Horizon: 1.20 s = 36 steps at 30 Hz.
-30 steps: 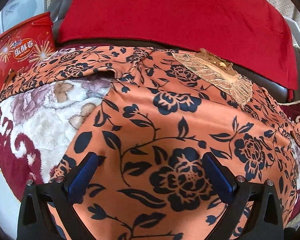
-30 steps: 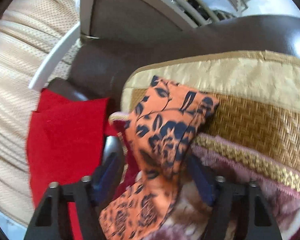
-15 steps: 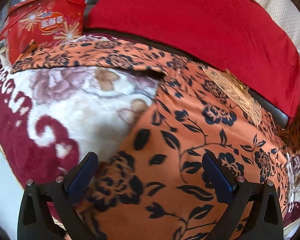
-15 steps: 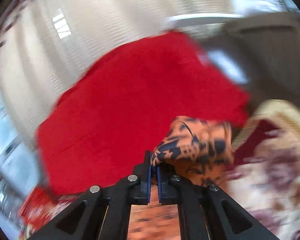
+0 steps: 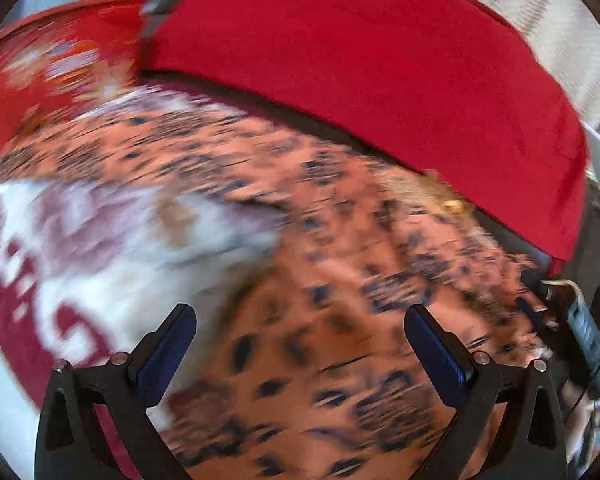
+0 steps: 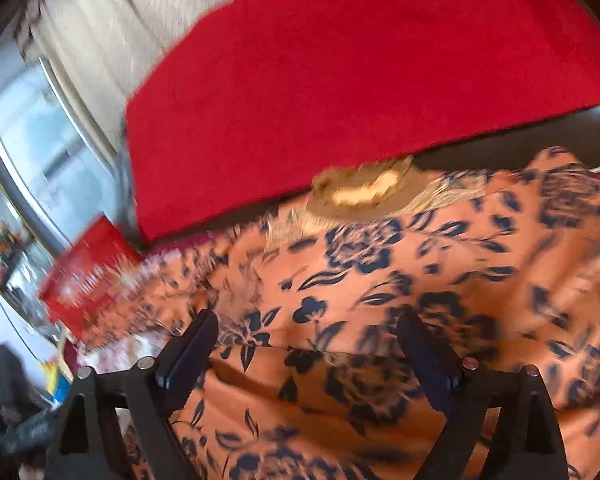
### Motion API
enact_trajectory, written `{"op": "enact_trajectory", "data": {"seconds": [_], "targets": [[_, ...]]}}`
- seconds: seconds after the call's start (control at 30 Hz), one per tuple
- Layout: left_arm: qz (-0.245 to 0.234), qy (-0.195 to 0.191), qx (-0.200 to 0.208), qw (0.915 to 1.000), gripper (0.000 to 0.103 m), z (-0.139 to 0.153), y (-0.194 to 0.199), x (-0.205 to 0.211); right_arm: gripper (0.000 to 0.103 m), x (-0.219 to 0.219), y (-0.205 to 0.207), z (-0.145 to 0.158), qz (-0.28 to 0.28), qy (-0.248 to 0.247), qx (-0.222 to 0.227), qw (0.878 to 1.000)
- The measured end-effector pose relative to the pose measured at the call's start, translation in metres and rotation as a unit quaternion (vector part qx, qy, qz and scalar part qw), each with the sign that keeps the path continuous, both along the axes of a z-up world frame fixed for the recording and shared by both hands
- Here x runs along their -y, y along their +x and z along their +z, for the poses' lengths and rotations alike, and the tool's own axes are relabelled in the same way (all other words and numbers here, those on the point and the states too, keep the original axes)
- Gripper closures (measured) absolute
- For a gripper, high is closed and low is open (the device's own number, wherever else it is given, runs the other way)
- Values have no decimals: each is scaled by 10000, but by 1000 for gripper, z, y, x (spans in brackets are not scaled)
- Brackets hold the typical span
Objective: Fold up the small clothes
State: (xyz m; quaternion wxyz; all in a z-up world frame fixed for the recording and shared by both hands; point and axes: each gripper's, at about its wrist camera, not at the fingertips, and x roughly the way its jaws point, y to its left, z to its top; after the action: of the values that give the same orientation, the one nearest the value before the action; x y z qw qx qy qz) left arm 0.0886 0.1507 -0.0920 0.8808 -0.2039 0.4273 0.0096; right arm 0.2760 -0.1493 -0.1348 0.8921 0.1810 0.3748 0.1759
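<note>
Right wrist view: right gripper [image 6: 304, 344] spread, jaws just opened, nothing pinched | orange floral garment [image 6: 440, 292] lies beneath, near the red cloth [image 6: 340, 80] | left gripper [image 5: 300, 340] spread above the blurred garment [image 5: 320, 320] | red tub [image 5: 60, 68] far left.

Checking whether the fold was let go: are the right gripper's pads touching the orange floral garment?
Apart. The right wrist view shows the right gripper with jaws wide, having just opened; the orange floral garment lies beyond the pads, not pinched.
</note>
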Motion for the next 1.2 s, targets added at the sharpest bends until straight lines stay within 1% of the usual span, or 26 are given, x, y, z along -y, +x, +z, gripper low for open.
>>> {"op": "enact_trajectory", "data": {"seconds": [0.03,0.13,0.17,0.2,0.27,0.33,0.37,0.4,0.43,0.47,0.5,0.53,0.57,0.6,0.67,0.7,0.73,0.77,0.8,0.87,0.9,0.97,1.07,1.1,1.13,1.2], "targets": [[-240,-153,-18,9996,0,2,15,9,10,13,0,3,-46,78,25,10000],[-616,-191,-216,9977,0,2,58,38,10,43,-9,8,-114,399,36,9991],[-745,-234,-359,9963,0,-2,74,46,10,56,-22,10,-138,558,20,9983],[-765,-304,-536,9952,0,-9,91,54,10,69,-28,13,-218,823,-36,9964],[-847,-601,-792,9914,0,-21,114,64,10,103,-33,14,-451,1608,-218,9857],[-752,-917,-1177,9859,6,-39,133,70,10,137,-43,10,-794,2146,-314,9730],[-738,-1041,-1300,9833,15,-46,140,72,10,148,-45,10,-900,2294,-318,9686],[-745,-1183,-1468,9792,31,-55,147,74,10,162,-48,7,-1014,2452,-345,9636],[-715,-1183,-1544,9783,40,-57,149,78,10,170,-49,5,-1089,2533,-386,9605],[-598,-948,-1603,9807,64,-59,151,80,10,179,-50,5,-1148,2623,-415,9572],[-581,-794,-1541,9831,94,-56,151,81,10,187,-51,3,-1212,2725,-419,9536],[-632,-786,-1439,9844,95,-52,152,81,10,194,-50,2,-1285,2811,-446,9500],[-609,-941,-1251,9858,96,-44,150,77,10,199,-46,-1,-1320,2930,-506,9456],[-596,-984,-939,9889,96,-30,147,72,10,204,-44,-3,-1346,3038,-550,9416],[-599,-894,-447,9932,96,-5,142,66,10,209,-40,-6,-1454,3176,-583,9352],[-564,-878,-255,9942,99,3,139,61,10,211,-40,-7,-1491,3211,-577,9334],[-447,-744,-55,9962,99,10,136,54,10,212,-40,-6,-1496,3227,-562,9329],[-341,-572,35,9978,99,11,133,50,10,214,-41,-3,-1483,3205,-531,9341],[-226,-414,10,9989,99,5,134,44,10,217,-42,0,-1475,3136,-485,9368],[-204,-451,-400,9980,99,-22,142,37,10,220,-41,7,-1513,3002,-403,9409],[-194,-411,-609,9971,98,-36,145,36,10,222,-40,9,-1530,2989,-390,9411],[-254,-411,-849,9952,98,-56,147,38,10,223,-31,11,-1582,2952,-408,9413],[-292,-372,-738,9961,97,-58,141,39,10,222,-15,11,-1602,2932,-461,9414],[-309,-347,-744,9961,96,-57,141,39,10,222,-11,10,-1601,3022,-503,9383],[-320,-329,-762,9960,96,-57,140,38,10,220,-7,9,-1519,3129,-510,9362],[-332,-297,-809,9957,94,-57,142,38,9,214,4,3,-1182,3356,-591,9327]]}}
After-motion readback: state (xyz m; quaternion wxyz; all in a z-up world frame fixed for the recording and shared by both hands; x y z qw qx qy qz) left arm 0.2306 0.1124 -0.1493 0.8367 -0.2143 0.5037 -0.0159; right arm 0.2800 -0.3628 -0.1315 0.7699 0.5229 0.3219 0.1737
